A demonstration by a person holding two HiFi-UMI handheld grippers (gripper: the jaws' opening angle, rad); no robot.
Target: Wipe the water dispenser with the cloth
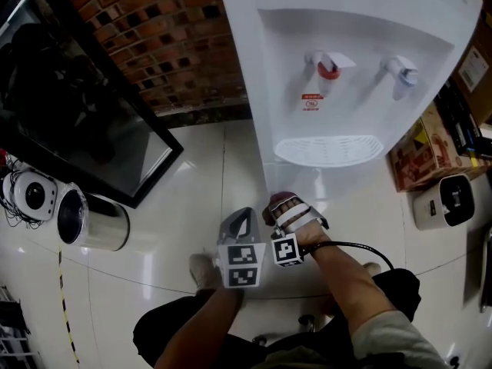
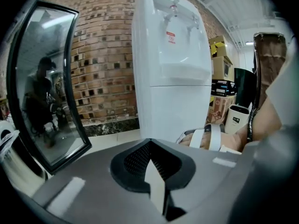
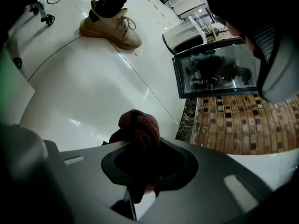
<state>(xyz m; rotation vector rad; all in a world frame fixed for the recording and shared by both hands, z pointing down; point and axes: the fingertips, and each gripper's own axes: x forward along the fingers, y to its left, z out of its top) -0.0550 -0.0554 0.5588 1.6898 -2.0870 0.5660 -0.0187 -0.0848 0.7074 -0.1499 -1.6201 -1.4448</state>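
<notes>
Cloth [image 3: 138, 127], a dark red-brown towel bunched into a knob, sits pinched in the right claw [image 3: 141, 192]. Its jaws are narrow and press on the fabric, and the lower end of the wad is lost in the dark recess of the claw body. From the head view only a small dark-red bit shows past the right hand [image 1: 298, 220], low in front of the white water dispenser [image 1: 354, 75]; whether fabric touches the cabinet cannot be told. The dispenser's top is cut off at that view's upper edge, and its base is covered by the two claws. It stands on the pale tiled floor [image 1: 200, 167] by a brick wall [image 1: 177, 37]. The left claw [image 1: 241, 220] is empty, jaws together, held just beside the right one and aimed forward and down at the dispenser's lower front. The left hand is hidden under its marker cube [image 1: 241, 265]. White straps cross the right hand, and a black cable [image 1: 354, 246] loops off beside the forearm. A dark-framed glass panel [image 1: 84, 121] stands at the left; the figure mirrored in it is too dim to read. A tan shoe [image 3: 112, 27] rests on the floor beyond the cloth in the right gripper view.
</notes>
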